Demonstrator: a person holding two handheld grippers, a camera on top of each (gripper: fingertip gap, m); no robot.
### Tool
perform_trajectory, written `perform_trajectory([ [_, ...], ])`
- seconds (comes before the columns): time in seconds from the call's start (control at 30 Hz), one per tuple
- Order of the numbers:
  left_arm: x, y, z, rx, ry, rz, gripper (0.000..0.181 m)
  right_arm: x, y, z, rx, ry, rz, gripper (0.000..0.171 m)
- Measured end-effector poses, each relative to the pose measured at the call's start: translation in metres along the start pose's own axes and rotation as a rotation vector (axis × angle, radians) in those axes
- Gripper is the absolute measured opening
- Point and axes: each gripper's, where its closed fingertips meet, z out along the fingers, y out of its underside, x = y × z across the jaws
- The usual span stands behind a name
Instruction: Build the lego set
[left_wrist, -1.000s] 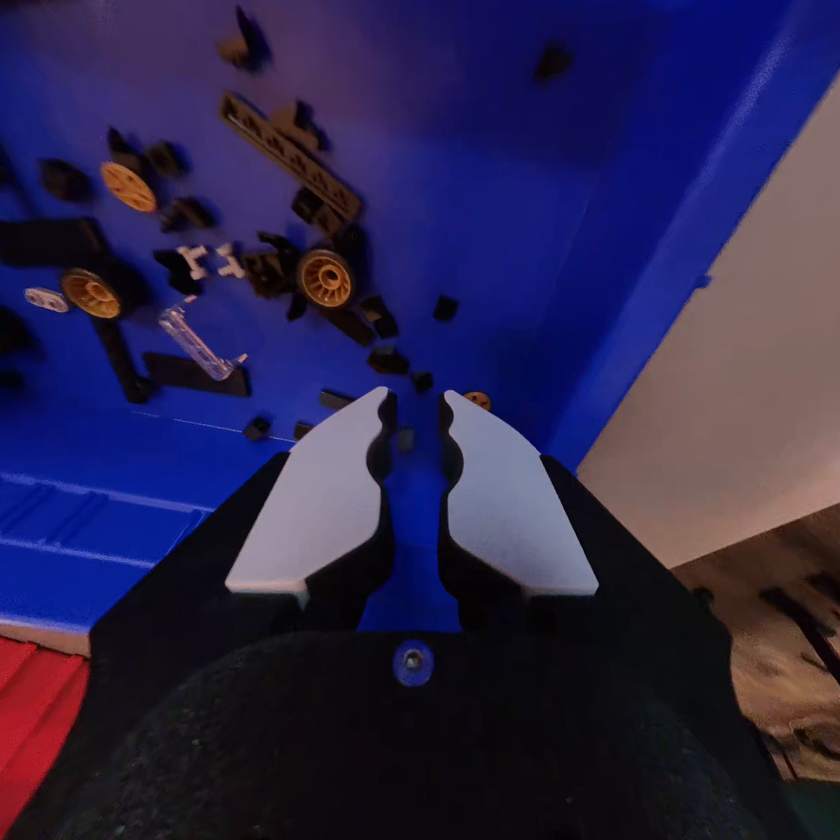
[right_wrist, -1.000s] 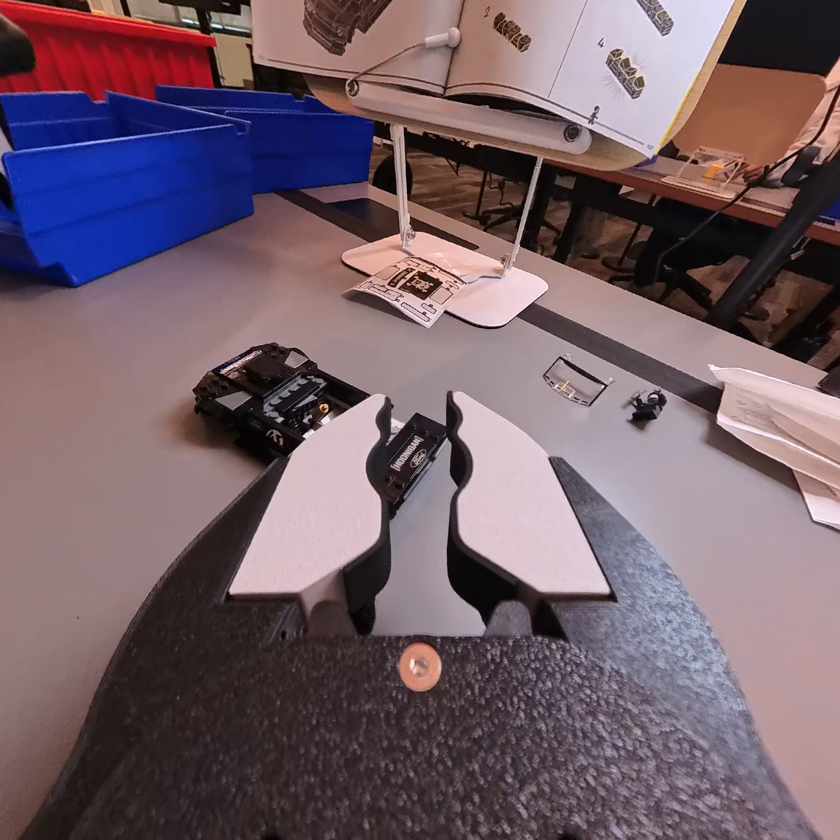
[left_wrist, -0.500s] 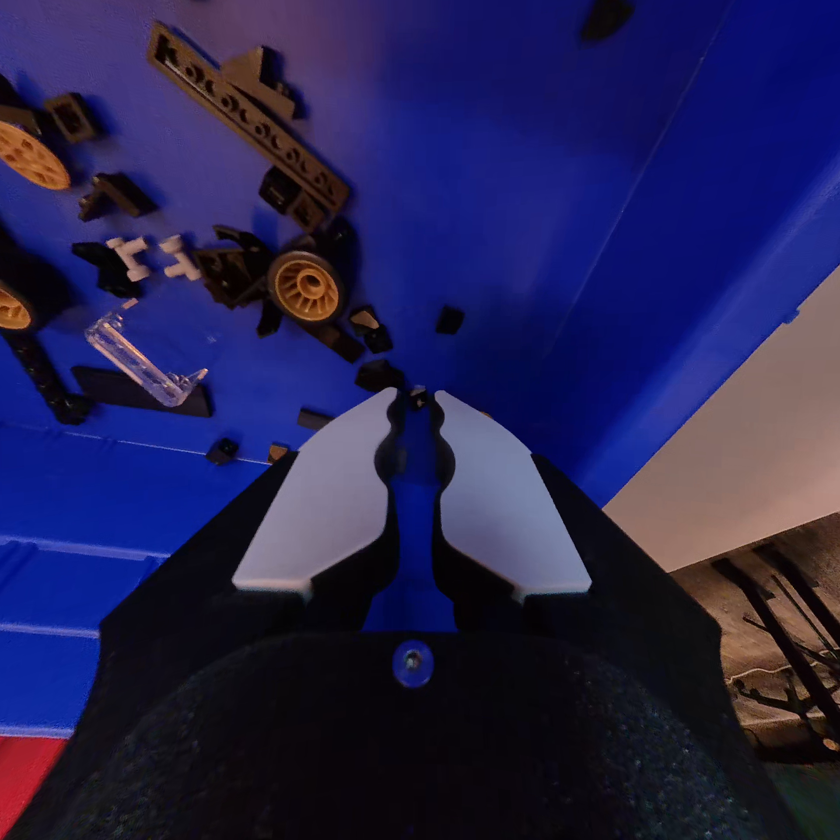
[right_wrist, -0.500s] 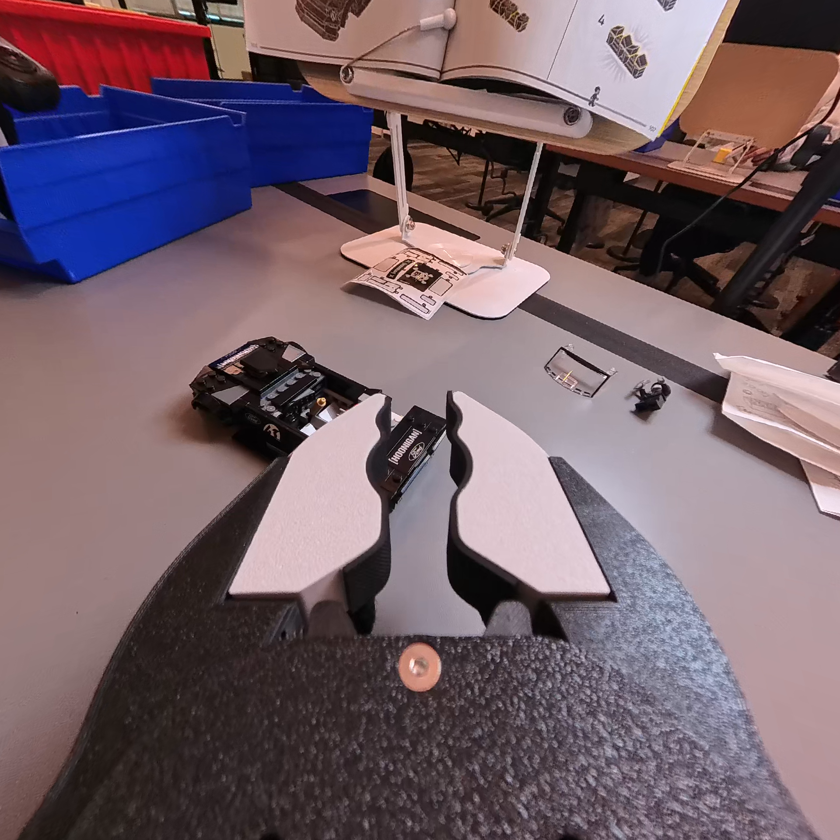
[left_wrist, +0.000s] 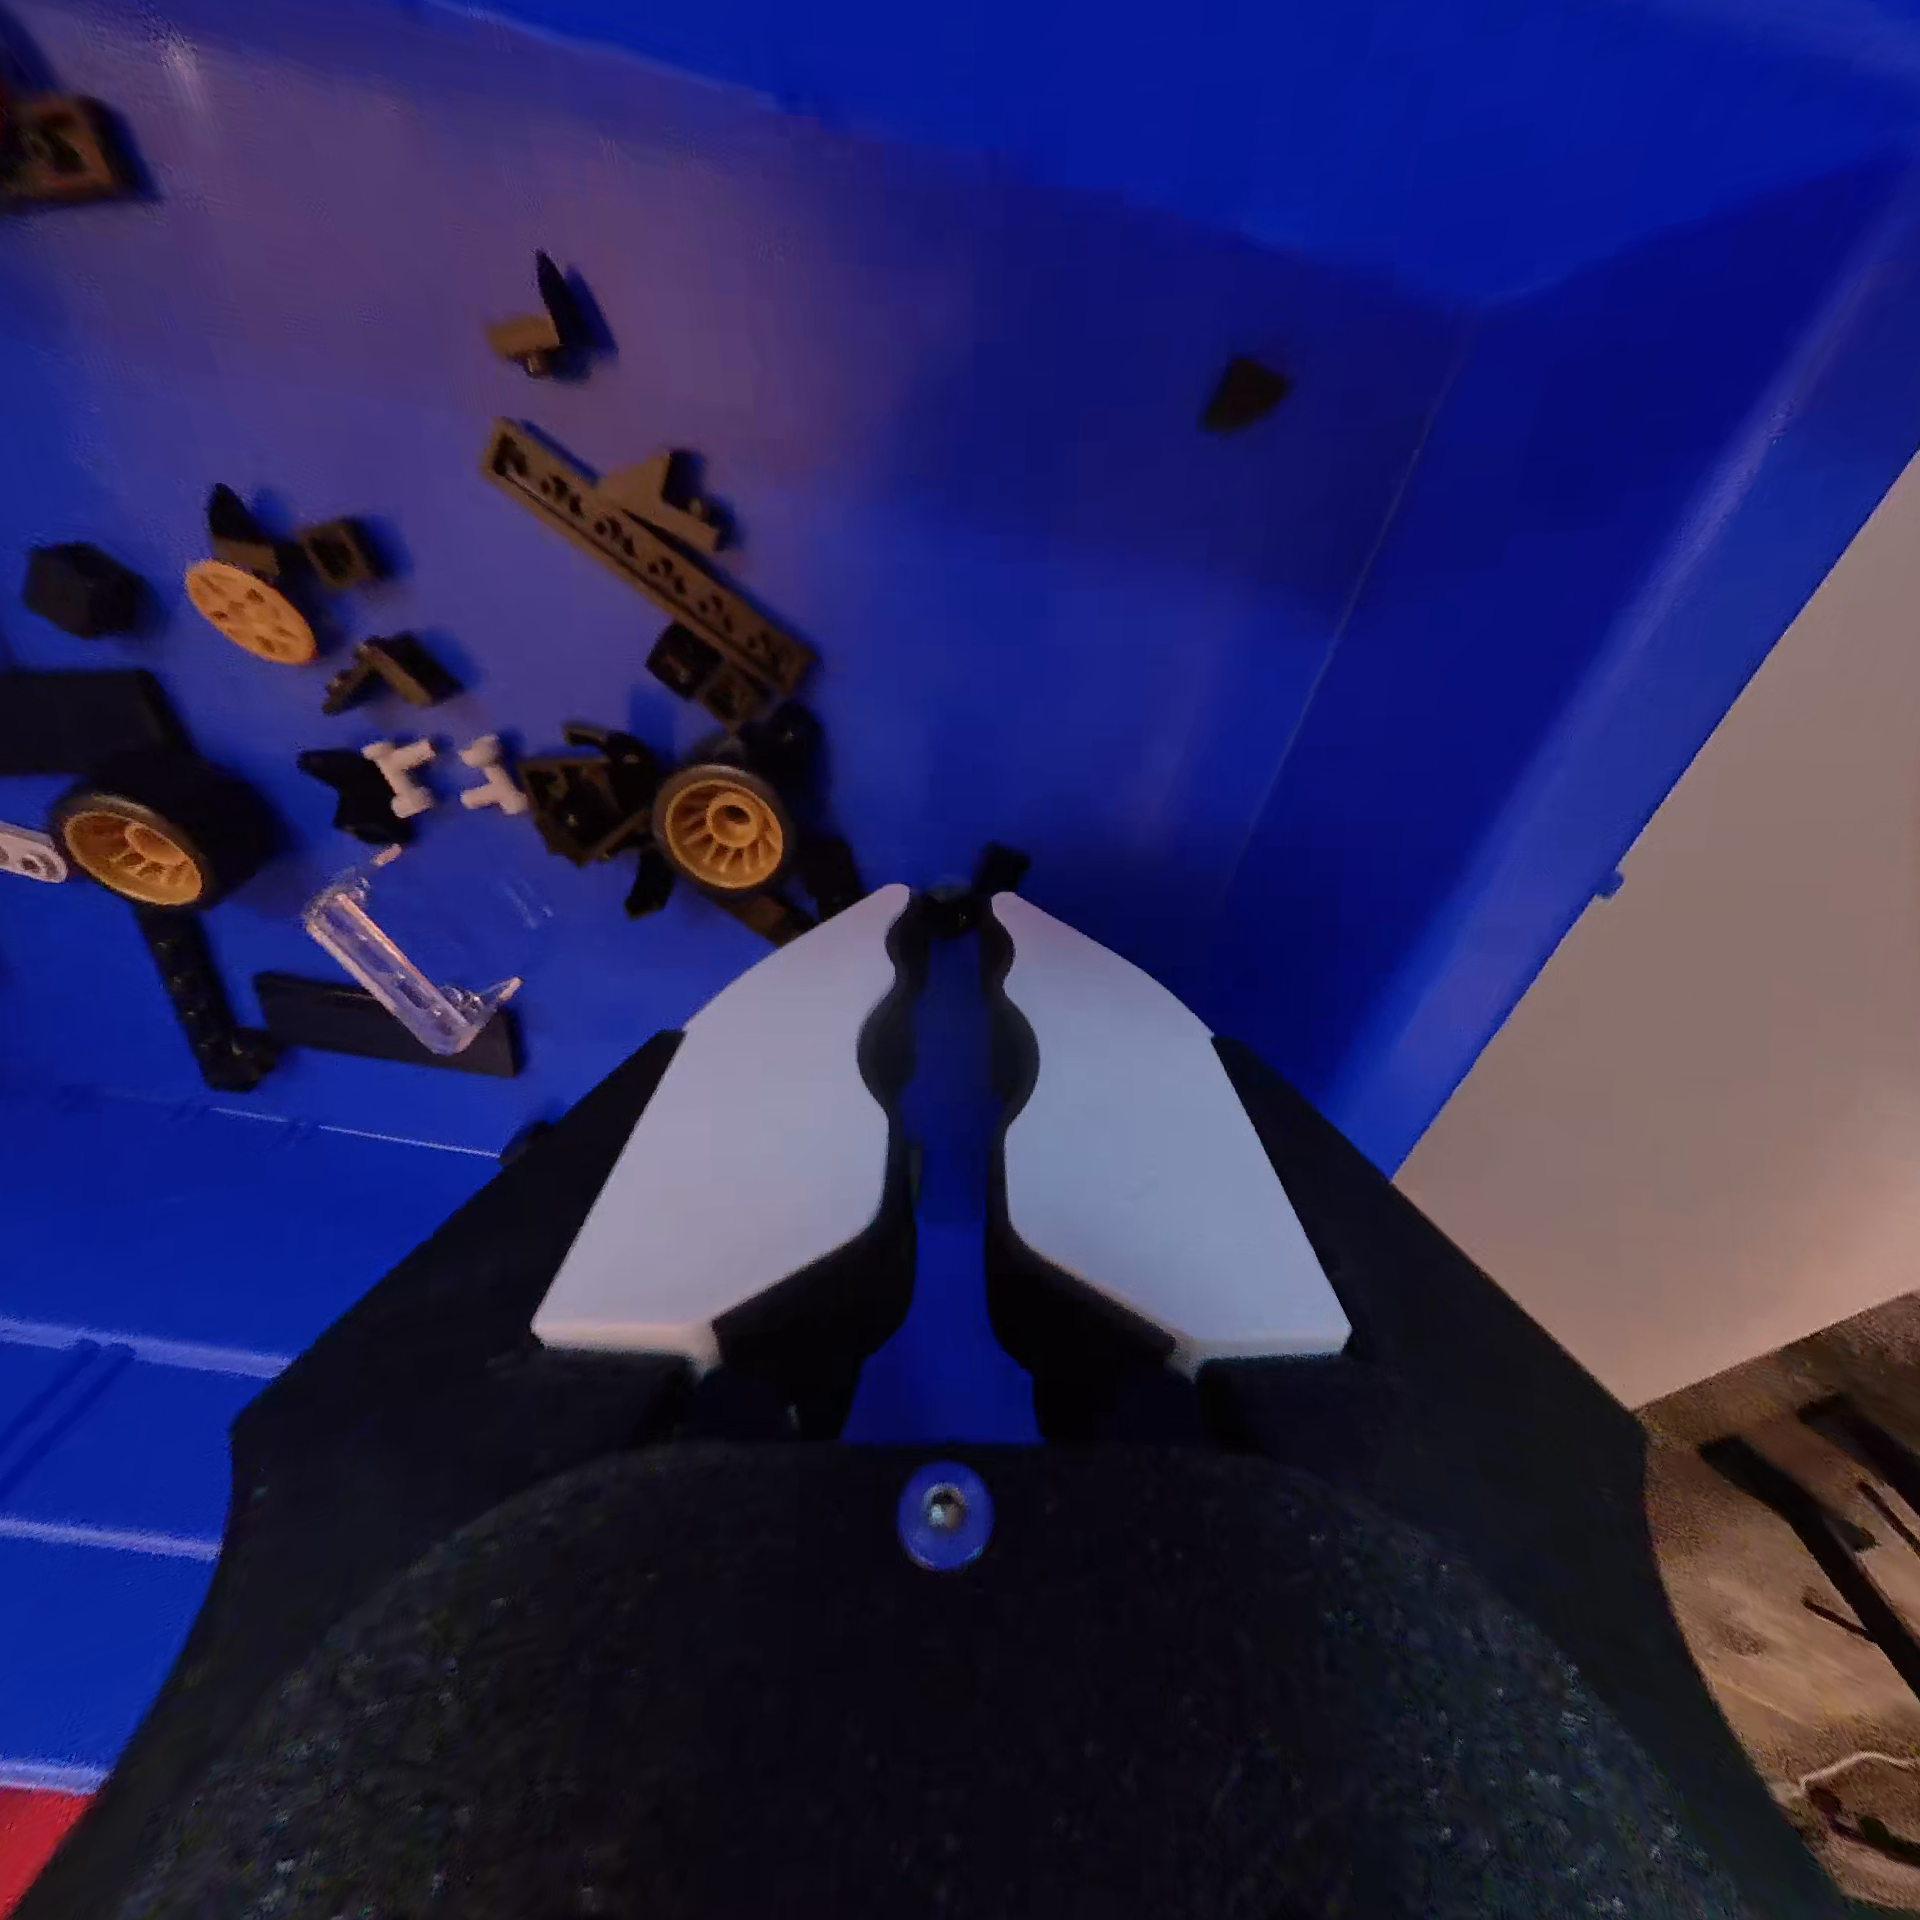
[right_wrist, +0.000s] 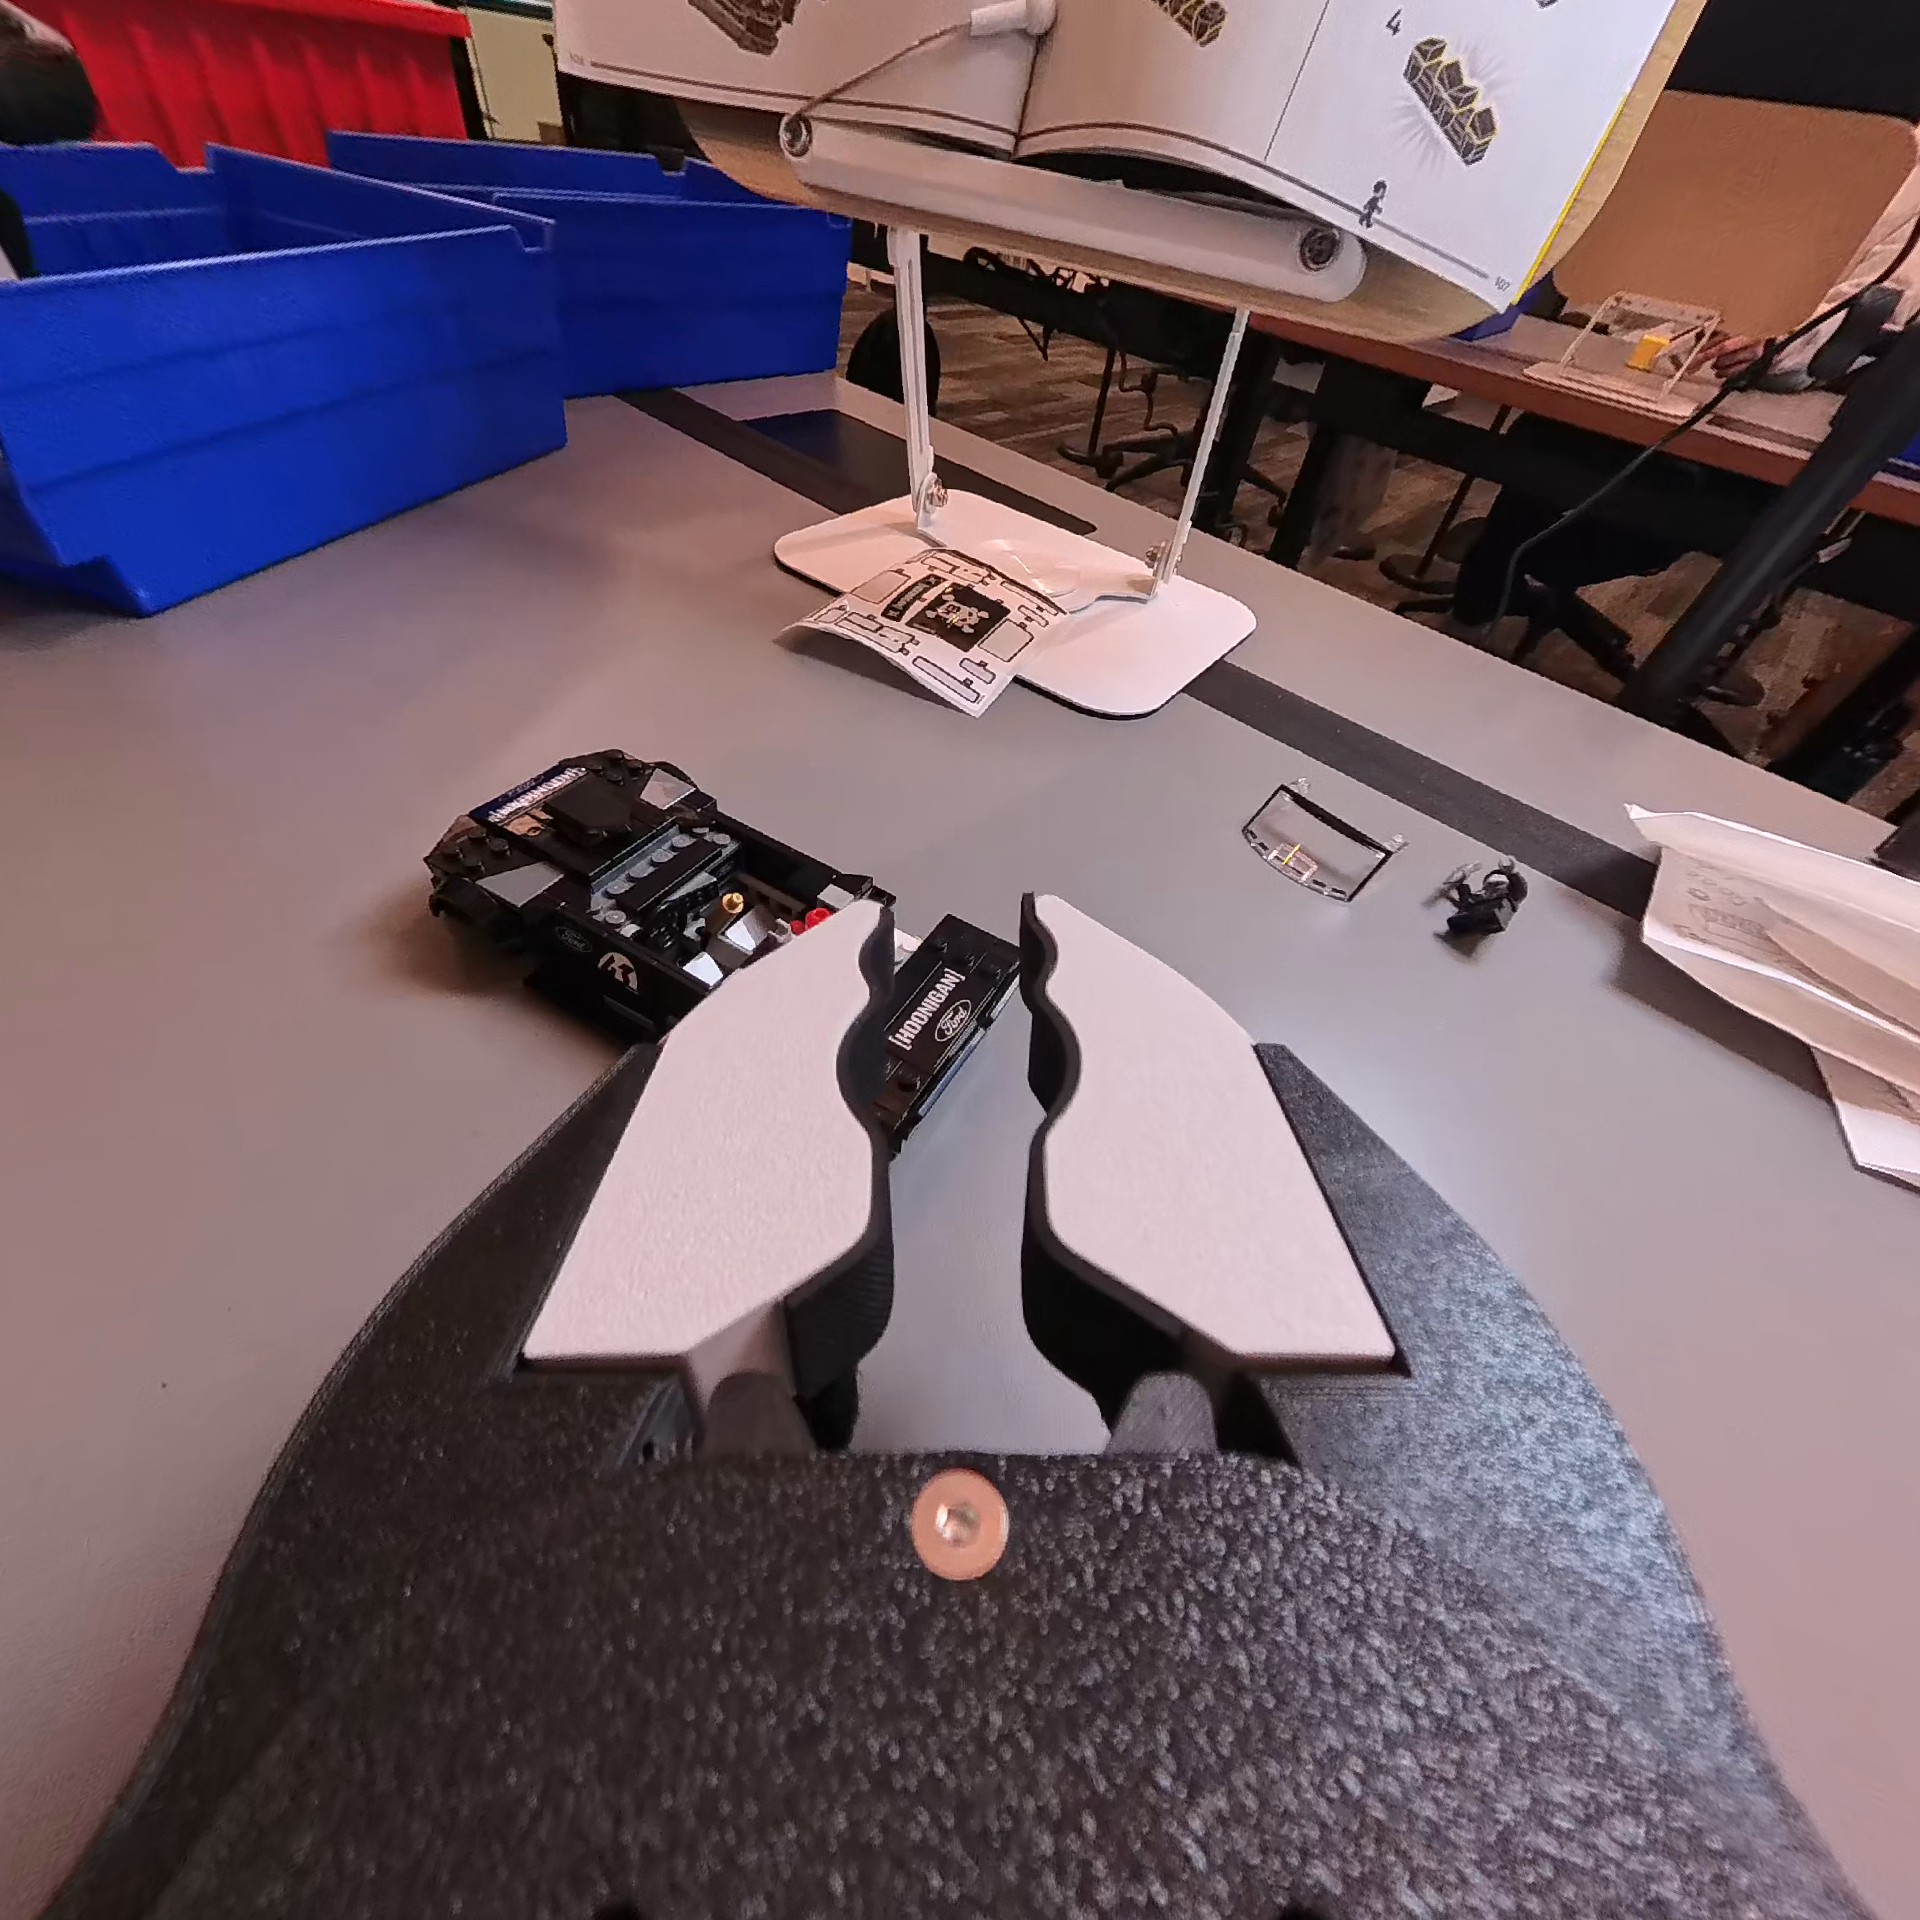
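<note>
**Left claw nipped a small black piece out of the bin**

The blue bin (left_wrist: 1143, 520) filled the left wrist view, its floor strewn on the left with loose parts: a long black plate (left_wrist: 644, 561), gold-hubbed wheels (left_wrist: 724, 828), a clear angled piece (left_wrist: 400, 966). Half a second before, the left claw (left_wrist: 951, 904) had stood a little apart over a tiny piece near the bin's right wall; now its tips had drawn nearly together and a small black piece (left_wrist: 992, 868) poked out between them, so I judged it pinched and lifted, though blur made the grip hard to confirm.

On the grey table (right_wrist: 312, 831), the half-built black car (right_wrist: 644, 883) lay left of centre, below the instruction booklet (right_wrist: 1143, 94) on its white stand. The right claw (right_wrist: 956, 920) hung over the car's near end, tips spread and holding nothing, much as a moment earlier. Farther right lay a clear windscreen (right_wrist: 1314, 842) and a small dark figure (right_wrist: 1486, 896).

The next part seemed ready to travel to the car.
</note>
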Motion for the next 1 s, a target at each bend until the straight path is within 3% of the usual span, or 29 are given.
perform_trajectory([
  [0.27,-0.002,-0.003,-0.001,0.016,-0.009,0.004,0.010,0.000,0.001,0.001,-0.007,0.006,-0.011,0.023],
  [0.37,-0.004,-0.008,-0.018,0.081,-0.026,-0.003,0.010,0.000,0.002,0.001,-0.010,0.008,-0.012,0.023],
  [0.53,0.033,-0.070,-0.100,0.566,0.012,0.081,0.009,0.000,-0.001,0.000,-0.001,0.007,-0.015,0.023],
  [0.63,0.086,-0.109,-0.116,0.703,-0.009,0.274,0.009,0.000,-0.002,0.002,0.006,0.001,-0.007,0.023],
  [0.83,0.138,-0.192,-0.071,0.739,-0.165,0.374,0.009,0.006,-0.009,-0.004,0.025,0.048,-0.026,0.026],
  [1.0,0.148,-0.230,-0.022,0.658,-0.106,0.322,0.009,0.030,-0.018,-0.022,0.075,0.167,0.026,0.038],
])
